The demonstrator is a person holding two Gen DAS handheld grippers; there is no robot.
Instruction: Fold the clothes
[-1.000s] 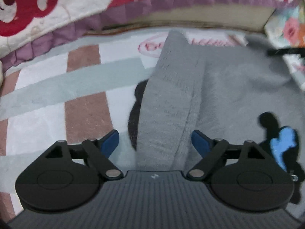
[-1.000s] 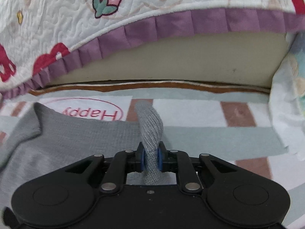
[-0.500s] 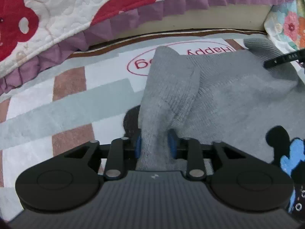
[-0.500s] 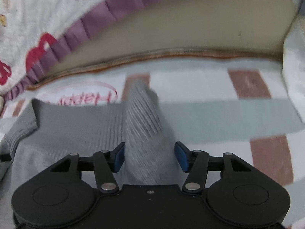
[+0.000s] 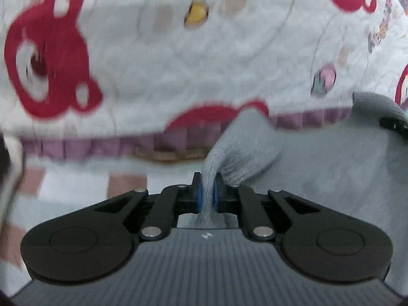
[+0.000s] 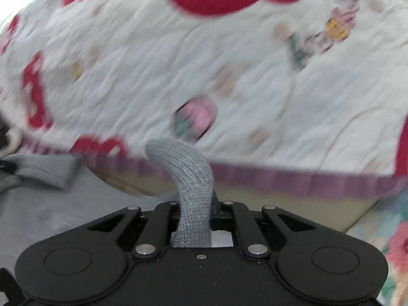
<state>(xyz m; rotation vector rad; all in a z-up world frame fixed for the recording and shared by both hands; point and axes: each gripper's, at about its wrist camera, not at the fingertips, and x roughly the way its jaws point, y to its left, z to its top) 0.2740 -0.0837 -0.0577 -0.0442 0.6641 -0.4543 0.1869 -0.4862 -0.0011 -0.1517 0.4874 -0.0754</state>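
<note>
Between closing left gripper (image 5: 207, 191) pads: grey sweater (image 5: 331, 168) fold; right gripper (image 6: 195, 214) likewise pinching.

Grey knitted sweater (image 5: 331, 168) (ribbed edge bunched) hangs lifted, pinched at two corners

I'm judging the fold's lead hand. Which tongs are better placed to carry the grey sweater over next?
Neither clearly: probably both together. The left tongs and right tongs are each closing on a pinched edge of the grey sweater, which spans between them.
</note>
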